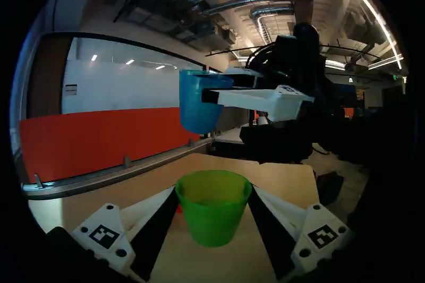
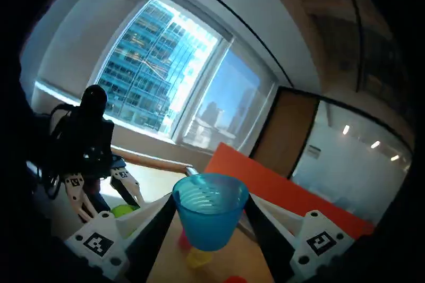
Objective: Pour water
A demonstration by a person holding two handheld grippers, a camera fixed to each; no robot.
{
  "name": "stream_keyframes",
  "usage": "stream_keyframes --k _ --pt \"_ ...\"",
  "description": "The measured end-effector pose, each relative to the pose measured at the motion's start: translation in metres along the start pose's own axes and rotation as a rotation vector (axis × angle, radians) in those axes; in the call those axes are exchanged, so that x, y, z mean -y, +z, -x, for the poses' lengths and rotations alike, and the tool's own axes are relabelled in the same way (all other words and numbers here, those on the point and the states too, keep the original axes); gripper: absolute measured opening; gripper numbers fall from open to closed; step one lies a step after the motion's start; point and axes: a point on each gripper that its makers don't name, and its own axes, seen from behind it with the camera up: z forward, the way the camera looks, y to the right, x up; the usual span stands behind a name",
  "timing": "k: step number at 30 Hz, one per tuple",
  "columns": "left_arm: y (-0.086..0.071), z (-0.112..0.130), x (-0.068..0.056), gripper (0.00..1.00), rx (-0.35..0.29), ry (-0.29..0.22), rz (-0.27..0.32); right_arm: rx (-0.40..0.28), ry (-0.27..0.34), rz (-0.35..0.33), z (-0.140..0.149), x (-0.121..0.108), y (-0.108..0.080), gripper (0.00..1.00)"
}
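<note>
In the left gripper view a green cup [image 1: 212, 224] stands upright between my left gripper's [image 1: 212, 194] fingers, which are shut on it just above the wooden table [image 1: 276, 177]. Higher up and a little to the left, a blue cup [image 1: 192, 108] hangs in the air, nearly upright, clamped by my right gripper [image 1: 208, 97]. The right gripper view has the blue cup [image 2: 207, 230] close up, my right gripper [image 2: 210, 200] shut on it. Farther left there, the left gripper [image 2: 114, 206] holds the green cup [image 2: 122, 211]. I cannot see water in either cup.
Small pink [image 2: 184, 240], yellow [image 2: 199, 257] and red [image 2: 234, 279] cups sit on the table [image 2: 164, 262] below the blue cup. An orange wall panel [image 1: 95, 139] and a metal rail [image 1: 122, 169] run along the table's far side. Large windows [image 2: 159, 86] lie behind the left gripper.
</note>
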Motion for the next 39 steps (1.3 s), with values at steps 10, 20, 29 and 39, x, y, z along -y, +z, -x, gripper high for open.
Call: stream_keyframes --k 10,20,29,39 --pt "-0.003 0.001 0.006 0.87 0.017 0.019 -0.016 0.001 0.221 -0.026 0.005 -0.001 -0.007 0.9" --pt "-0.008 0.016 0.022 0.87 0.072 0.032 -0.052 0.043 0.245 -0.037 0.026 0.006 -0.017 0.9" --pt "-0.01 0.036 0.033 0.87 0.131 0.031 -0.072 0.085 0.246 -0.055 0.054 0.014 -0.031 0.9" --pt "-0.011 0.064 0.043 0.87 0.216 0.029 -0.085 0.134 0.257 -0.109 0.09 0.025 -0.05 0.9"
